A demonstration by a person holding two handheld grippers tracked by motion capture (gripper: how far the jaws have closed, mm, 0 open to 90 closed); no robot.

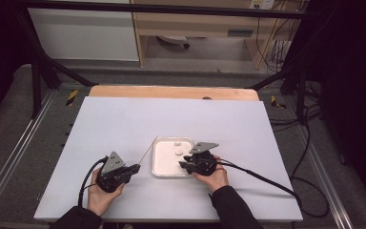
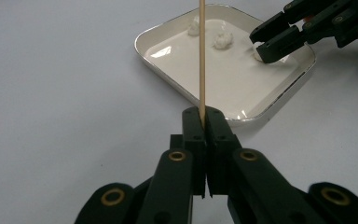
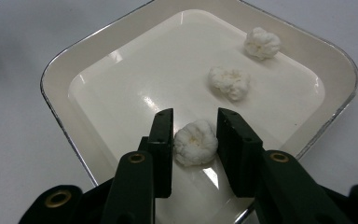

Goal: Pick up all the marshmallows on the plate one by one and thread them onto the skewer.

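Right hand-held gripper (image 3: 195, 135) low over tray (image 3: 65, 60), jaws flanking popcorn piece (image 3: 196, 142)

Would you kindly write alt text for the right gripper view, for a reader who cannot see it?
The right gripper has its black jaws on either side of a white puffed lump in a shallow white tray, close beside it with slight gaps still visible. Two more white lumps lie farther back in the tray, which rests on a pale table.
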